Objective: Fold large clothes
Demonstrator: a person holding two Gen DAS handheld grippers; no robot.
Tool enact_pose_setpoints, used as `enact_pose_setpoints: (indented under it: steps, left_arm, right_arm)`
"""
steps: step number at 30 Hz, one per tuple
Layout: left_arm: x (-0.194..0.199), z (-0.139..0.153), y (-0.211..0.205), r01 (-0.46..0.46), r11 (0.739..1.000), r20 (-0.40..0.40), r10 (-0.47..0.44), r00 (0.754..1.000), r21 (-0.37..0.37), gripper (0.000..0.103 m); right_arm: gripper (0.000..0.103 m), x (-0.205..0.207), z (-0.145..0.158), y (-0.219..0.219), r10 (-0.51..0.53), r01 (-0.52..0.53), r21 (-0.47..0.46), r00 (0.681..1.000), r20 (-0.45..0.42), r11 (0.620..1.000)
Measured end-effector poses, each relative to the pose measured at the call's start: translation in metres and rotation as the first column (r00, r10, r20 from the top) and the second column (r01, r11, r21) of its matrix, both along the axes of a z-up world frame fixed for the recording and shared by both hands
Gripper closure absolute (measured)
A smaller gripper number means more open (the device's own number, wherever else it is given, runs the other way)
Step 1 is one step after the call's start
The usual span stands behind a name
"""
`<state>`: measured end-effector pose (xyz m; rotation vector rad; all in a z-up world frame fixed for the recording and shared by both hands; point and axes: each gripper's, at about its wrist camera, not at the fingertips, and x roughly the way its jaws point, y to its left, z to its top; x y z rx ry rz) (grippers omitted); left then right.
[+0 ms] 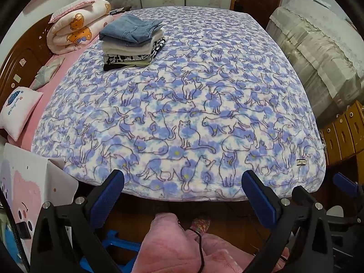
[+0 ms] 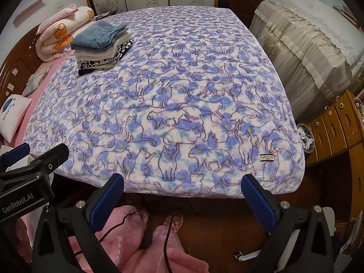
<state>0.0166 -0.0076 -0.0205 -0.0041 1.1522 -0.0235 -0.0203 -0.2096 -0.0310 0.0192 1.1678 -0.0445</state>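
While both grippers hang off the near edge of the bed, neither has hold of anything: the left gripper (image 1: 183,193) has its jaws spread wide with only air and the blanket's edge between them, and the right gripper (image 2: 182,194) is spread just as wide and just as empty. Across the bed lies a cat-print blanket (image 1: 182,104), flat; its near hem drops out of sight behind the blue fingers (image 1: 107,199). A stack of folded clothes (image 1: 132,42) sits far back on the left of the blanket, denim on top, pale layers beneath, a black-and-white print under those (the lowest pieces are too squashed to tell apart). Beside it, a rolled quilt (image 1: 75,26) leans by the headboard, and a small pillow (image 1: 18,111) is cut off at the left rim. Pink sleeves or trousers (image 2: 145,245) fill the bottom, partly behind the fingers. In the right view the left gripper's body crowds the left edge, its tips cut off.
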Motion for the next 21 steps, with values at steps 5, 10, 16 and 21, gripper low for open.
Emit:
enact_pose_setpoints:
  steps: [5,10,16,21]
  left_arm:
    - [0.0008,0.0004,-0.0002,0.003,1.000,-0.002,-0.003,1.000,0.000,0.001]
    - [0.0009,0.0001,-0.0003,0.003,1.000,0.000,-0.003,1.000,0.002,0.001]
    - [0.0010,-0.0001,0.0002,0.004,1.000,-0.003,-0.004,1.000,-0.001,0.001]
    - [0.0023,0.0007,0.0014,0.008,1.000,-0.003,-0.008,1.000,-0.002,0.001]
  right_arm:
    - [0.000,0.0010,0.0006,-0.0013,0.000,0.000,-0.001,1.000,0.005,1.000]
    - [0.000,0.0011,0.0009,-0.0017,0.002,-0.002,-0.001,1.000,0.005,1.000]
    - [0.000,0.0010,0.0010,-0.0012,0.000,0.000,0.001,1.000,0.006,1.000]
    - [0.000,0.0026,0.0013,-0.0039,0.004,-0.004,-0.001,1.000,0.005,1.000]
